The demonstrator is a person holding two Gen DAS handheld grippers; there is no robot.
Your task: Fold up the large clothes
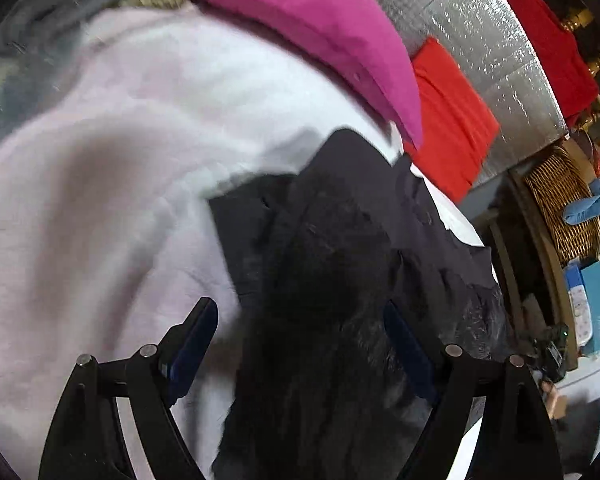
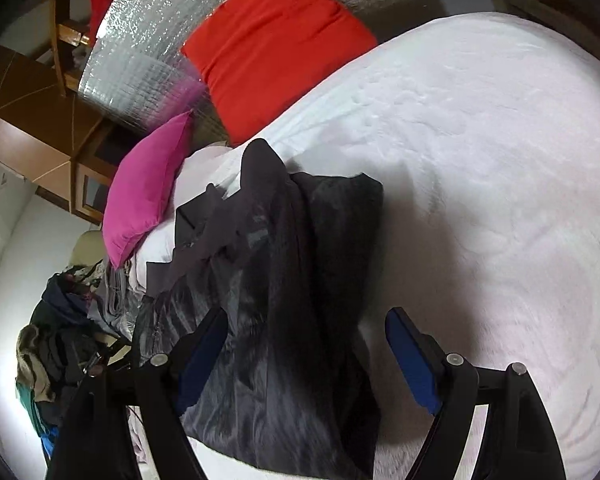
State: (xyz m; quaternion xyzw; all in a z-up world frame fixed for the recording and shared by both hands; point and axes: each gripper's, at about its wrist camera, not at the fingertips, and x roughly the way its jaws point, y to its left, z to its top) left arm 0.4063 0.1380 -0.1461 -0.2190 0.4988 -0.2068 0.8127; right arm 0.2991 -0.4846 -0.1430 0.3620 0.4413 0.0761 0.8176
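Observation:
A dark grey-black garment [image 1: 332, 264] lies crumpled on a pale pink fluffy blanket [image 1: 112, 168] that covers the bed. In the left wrist view my left gripper [image 1: 300, 332] is open, its blue-padded fingers either side of the dark cloth. In the right wrist view the same garment [image 2: 284, 272] lies in a bunched strip on the blanket [image 2: 480, 160]. My right gripper [image 2: 306, 340] is open above the garment's near end, left finger over the cloth, right finger over the blanket. Neither gripper holds anything.
A magenta pillow [image 1: 300, 24] and a red pillow [image 1: 448, 120] lie at the head of the bed against a silver foil panel [image 1: 480, 40]. A wicker basket [image 1: 560, 200] stands beside the bed. A heap of other clothes [image 2: 64, 340] lies at the bed's left.

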